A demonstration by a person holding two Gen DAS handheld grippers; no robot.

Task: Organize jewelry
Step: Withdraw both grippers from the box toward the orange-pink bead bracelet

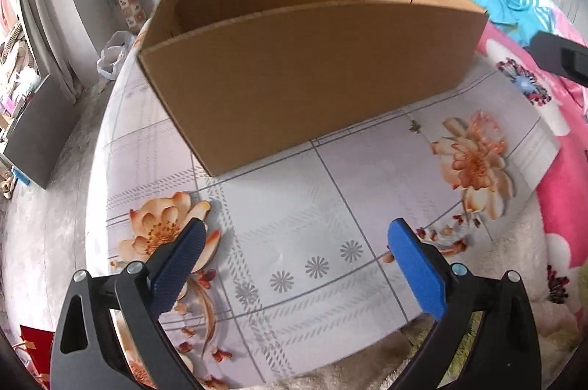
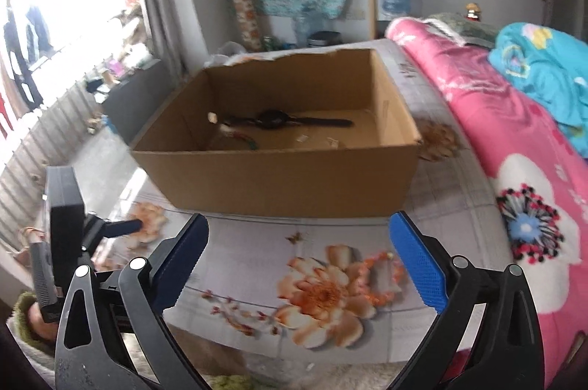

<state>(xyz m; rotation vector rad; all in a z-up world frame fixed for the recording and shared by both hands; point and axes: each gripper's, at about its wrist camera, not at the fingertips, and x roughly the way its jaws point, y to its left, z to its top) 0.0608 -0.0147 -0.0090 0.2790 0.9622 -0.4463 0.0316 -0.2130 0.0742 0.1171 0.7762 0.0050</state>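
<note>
**Two open hand-held grippers before a cardboard box of jewelry**

One floral-printed worktop [image 2: 257,346] carries the scene, with a pink flowered blanket [image 2: 488,147] along its right edge and a turquoise blanket [image 2: 544,74] heaped beyond it. Toward the worktop's far edge sits the open-topped cardboard box [image 2: 279,180], its back wall torn ragged along the rim. Inside, seen from the right wrist view, a black wristwatch [image 2: 273,120] lies stretched flat across the box floor near the back wall. Just in front of its left strap end lies a small beaded piece [image 2: 235,134] with red, white and green parts, too blurred to name more exactly. A few pale scraps [image 2: 332,142] lie on the box floor to the right.

Nearer the worktop's front edge, the left hand-held gripper [image 1: 294,243] is released, blue pads spread wide with only bare worktop between them. The right hand-held gripper [image 2: 297,239] is likewise released and holds nothing, jaws wide before the box's front wall.
</note>
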